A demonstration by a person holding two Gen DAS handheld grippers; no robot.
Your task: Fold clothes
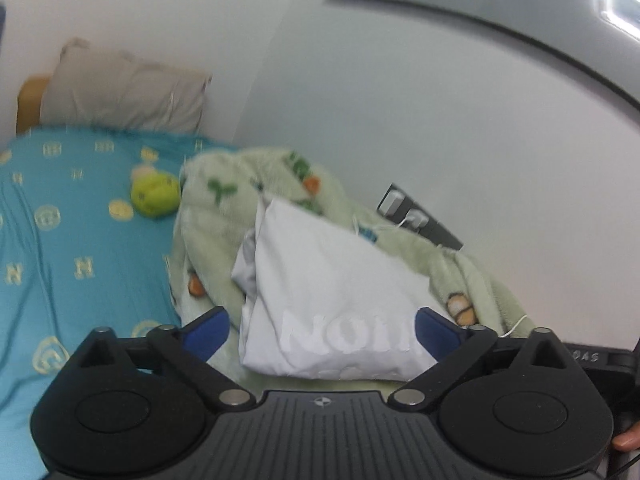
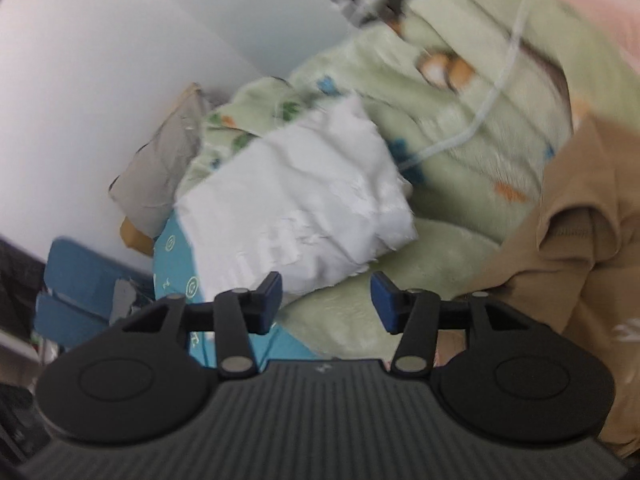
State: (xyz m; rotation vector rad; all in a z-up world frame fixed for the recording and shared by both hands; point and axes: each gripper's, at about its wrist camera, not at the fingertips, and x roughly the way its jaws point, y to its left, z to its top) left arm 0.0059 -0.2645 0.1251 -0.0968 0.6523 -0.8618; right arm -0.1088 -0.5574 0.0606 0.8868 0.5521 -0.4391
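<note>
I have both the left gripper (image 1: pixel 320 330) and right gripper (image 2: pixel 326 302) spread wide and empty, since the folded white shirt (image 1: pixel 328 300) rests finished on the green blanket (image 1: pixel 216 216) by the bed's wall edge.

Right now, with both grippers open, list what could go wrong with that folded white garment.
1. The folded white garment sits on a lumpy green blanket, not a flat surface; it could slump and unfold.
2. A white cord lies across the blanket nearby; the right gripper might snag it.
3. The left gripper straddles the garment's edge; closing may crease it.
</note>
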